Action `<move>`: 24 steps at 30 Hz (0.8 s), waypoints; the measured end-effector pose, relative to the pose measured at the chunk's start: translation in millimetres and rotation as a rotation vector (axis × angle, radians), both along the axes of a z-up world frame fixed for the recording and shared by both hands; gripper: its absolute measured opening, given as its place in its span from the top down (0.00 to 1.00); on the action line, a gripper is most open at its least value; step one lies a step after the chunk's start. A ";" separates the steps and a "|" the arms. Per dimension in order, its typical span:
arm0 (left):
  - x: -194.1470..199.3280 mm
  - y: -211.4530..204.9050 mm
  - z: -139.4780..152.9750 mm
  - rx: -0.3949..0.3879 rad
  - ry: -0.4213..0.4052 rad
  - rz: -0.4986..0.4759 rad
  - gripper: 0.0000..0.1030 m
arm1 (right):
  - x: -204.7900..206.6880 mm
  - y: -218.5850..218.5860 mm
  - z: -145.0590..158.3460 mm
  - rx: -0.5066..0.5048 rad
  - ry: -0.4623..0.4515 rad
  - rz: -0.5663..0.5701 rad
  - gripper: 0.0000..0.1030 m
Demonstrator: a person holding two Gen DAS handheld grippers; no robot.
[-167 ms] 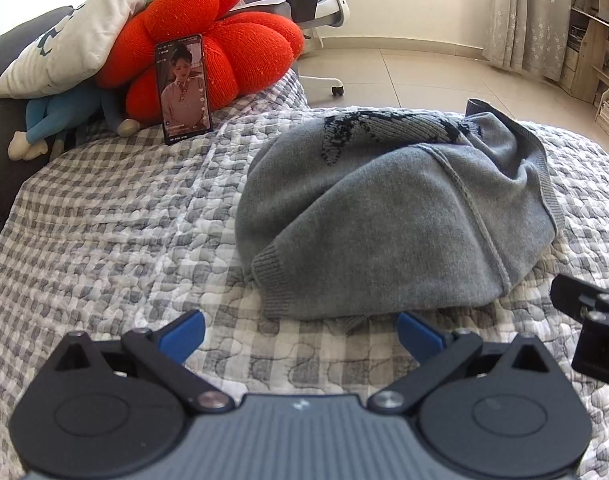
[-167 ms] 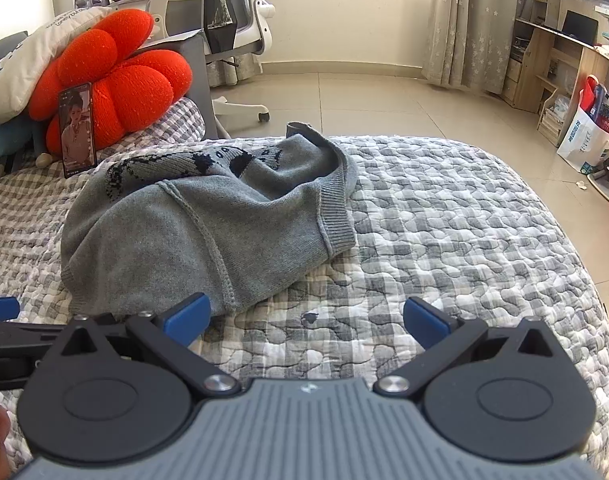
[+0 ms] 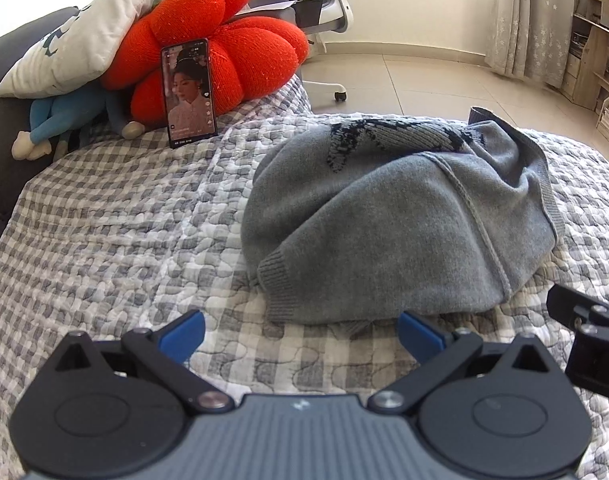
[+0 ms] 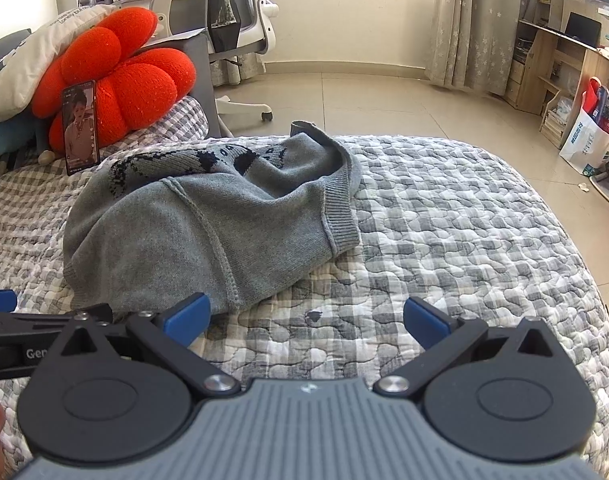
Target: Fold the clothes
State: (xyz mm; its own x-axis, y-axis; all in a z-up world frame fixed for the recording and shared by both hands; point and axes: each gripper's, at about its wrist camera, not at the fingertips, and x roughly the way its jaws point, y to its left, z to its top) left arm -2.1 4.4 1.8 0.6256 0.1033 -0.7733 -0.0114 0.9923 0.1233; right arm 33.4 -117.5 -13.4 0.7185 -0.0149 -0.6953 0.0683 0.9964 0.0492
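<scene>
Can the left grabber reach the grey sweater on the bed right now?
Probably yes. The open left gripper sits just short of the crumpled grey knitted sweater, with only bare checked quilt between them.

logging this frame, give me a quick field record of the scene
garment: grey sweater, crumpled in a heap, not folded
surface: checked quilt
left gripper: open, empty, just short of the sweater's near edge
right gripper: open, empty, beside the sweater's near corner
background: phone propped against red cushion
</scene>
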 end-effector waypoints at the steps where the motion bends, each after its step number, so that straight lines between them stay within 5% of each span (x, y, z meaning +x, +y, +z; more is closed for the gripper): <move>1: -0.4 0.9 0.3 -0.002 -0.002 0.000 0.00 | 0.4 -0.2 -0.1 -0.004 0.001 -0.001 0.00; 24: -4.3 6.7 -2.2 -0.014 -0.024 0.012 0.00 | -0.7 0.5 -2.6 -0.024 0.000 -0.007 0.00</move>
